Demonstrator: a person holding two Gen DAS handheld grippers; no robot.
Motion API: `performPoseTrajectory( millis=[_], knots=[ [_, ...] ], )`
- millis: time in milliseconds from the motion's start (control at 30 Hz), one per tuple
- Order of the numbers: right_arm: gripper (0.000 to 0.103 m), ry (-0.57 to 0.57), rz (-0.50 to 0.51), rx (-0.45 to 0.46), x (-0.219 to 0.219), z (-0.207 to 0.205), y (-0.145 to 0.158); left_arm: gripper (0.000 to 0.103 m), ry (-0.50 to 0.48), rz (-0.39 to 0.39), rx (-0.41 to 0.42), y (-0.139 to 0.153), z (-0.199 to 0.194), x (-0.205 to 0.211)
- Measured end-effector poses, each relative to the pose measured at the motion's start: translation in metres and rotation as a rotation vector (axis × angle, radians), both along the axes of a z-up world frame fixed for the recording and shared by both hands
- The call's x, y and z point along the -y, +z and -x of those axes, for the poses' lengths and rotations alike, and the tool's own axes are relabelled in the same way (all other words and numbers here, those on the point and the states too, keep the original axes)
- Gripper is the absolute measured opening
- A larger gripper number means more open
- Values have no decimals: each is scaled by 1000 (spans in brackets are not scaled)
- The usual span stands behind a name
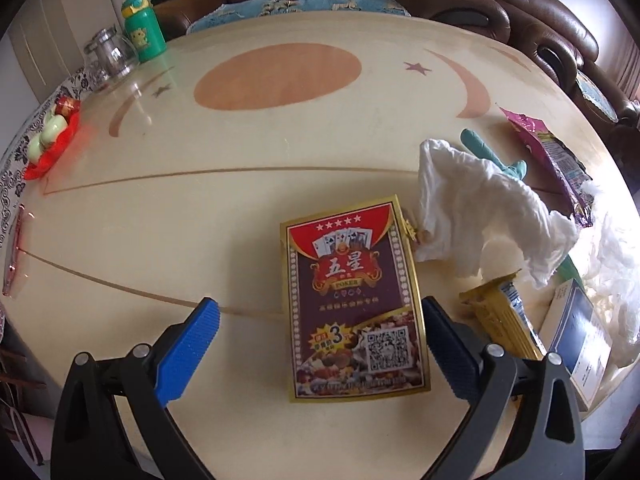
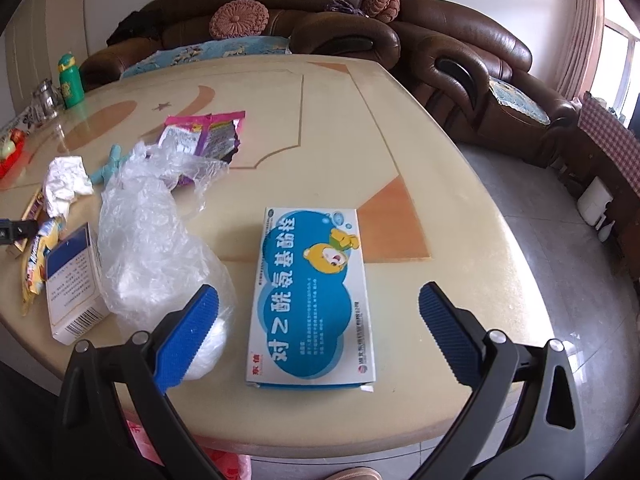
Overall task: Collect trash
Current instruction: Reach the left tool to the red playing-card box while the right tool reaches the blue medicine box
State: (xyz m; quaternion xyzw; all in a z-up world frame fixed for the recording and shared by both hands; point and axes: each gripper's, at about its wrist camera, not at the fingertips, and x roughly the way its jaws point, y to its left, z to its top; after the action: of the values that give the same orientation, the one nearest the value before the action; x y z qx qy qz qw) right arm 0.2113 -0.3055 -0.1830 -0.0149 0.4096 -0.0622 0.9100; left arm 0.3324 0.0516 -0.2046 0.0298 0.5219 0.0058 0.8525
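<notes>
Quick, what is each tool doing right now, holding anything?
Left tool: open, empty, over the playing-card pack.
Right tool: open, empty, over the blue medicine box.

- A cream table [image 1: 248,208] with orange oval, crescent and star inlays fills both views.
- A green bottle [image 1: 143,28] with a yellow-trimmed cap stands upright at the upper left of the left wrist view, just beside a clear glass jar [image 1: 108,56].
- A red dish [image 1: 50,148] holding pale green pieces sits at the left edge.
- A brown leather sofa [image 2: 460,52] with round knitted cushions [image 2: 239,19] runs behind the table.
- A grey tiled floor [image 2: 560,248] shows at the right.
</notes>
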Motion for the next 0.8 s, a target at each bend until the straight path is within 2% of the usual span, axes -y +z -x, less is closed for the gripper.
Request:
performPoseTrajectory(
  millis=[67, 300, 667, 767, 800],
  knots=[
    [98, -15, 39, -7, 1, -1, -1, 97, -7, 0, -7, -4, -1, 1],
    [98, -14, 40, -45, 5, -8, -12, 97, -13, 22, -8, -7, -5, -2],
    [96, 1, -62, -67, 13, -14, -21, 96, -14, 48, -4, -9, -8, -3],
    [88, 4, -72, -68, 12, -15, -22, 93, -5, 50, 2, -9, -8, -2],
    [77, 11, -90, -64, 12, -15, -21, 91, 0, 51, 6, -8, -8, -2]
  ],
)
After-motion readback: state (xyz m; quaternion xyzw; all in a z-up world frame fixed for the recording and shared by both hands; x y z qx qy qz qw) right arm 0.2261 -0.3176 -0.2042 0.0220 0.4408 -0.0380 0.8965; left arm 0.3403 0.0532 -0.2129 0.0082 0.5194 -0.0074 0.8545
